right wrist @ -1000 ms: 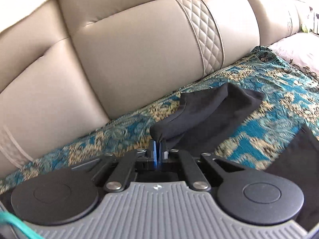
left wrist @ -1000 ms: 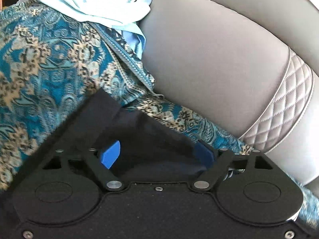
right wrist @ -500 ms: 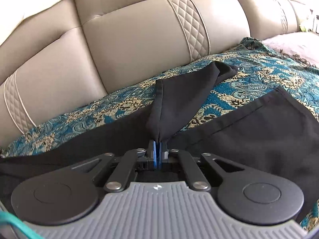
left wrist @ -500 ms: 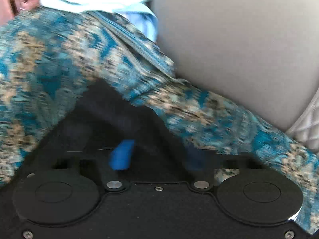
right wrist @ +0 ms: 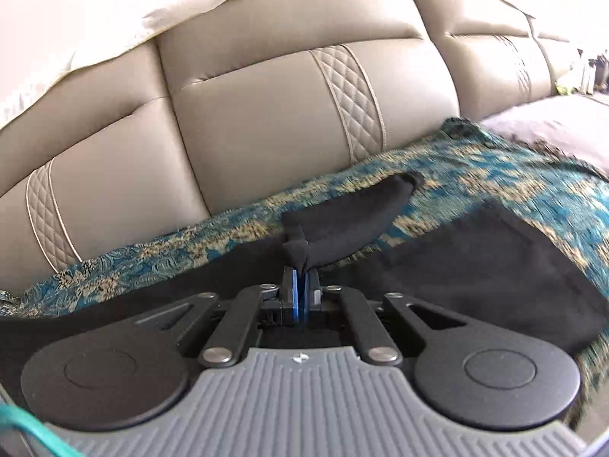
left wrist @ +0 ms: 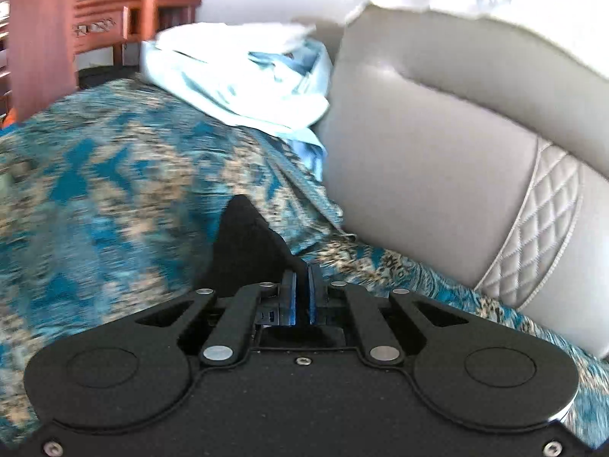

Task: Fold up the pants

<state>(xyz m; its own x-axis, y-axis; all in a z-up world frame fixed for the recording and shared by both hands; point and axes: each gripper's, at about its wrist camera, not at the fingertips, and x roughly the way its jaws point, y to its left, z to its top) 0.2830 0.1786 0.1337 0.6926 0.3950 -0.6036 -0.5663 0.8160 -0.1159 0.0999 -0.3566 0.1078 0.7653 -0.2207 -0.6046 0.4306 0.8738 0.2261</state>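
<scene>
I am clenching both grippers on the pants: left gripper pinching a corner rising at 11 o'clock, right gripper gripping a bunched edge. I am judging both corners should travel level and taut over the throw. One pants, two grippers.

Black pants spread on a patterned teal sofa throw

The dark, matte fabric lies mostly flat across the seat. One bunched end rises off the throw in a rounded, sagging fold in the right wrist view. In the left wrist view another corner of the pants stands up as a pointed, upright peak.
</scene>
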